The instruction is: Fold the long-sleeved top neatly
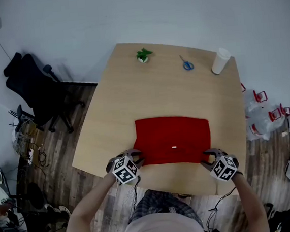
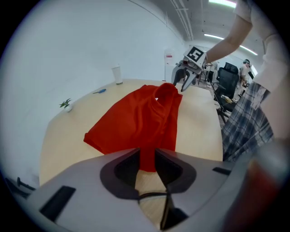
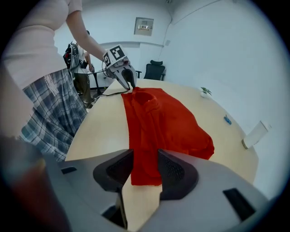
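Observation:
A red long-sleeved top lies folded into a flat rectangle on the near half of the wooden table. My left gripper is at the top's near left corner and my right gripper at its near right corner. In the left gripper view the jaws stand a little apart with the cloth's corner lying loose between them. In the right gripper view the right gripper is likewise parted over the cloth's other corner, and its pads do not press the cloth. The collar shows midway along the near edge.
At the table's far edge stand a small potted plant, blue scissors and a white cup. A black office chair is on the floor to the left, bags to the right. The person's body is at the near edge.

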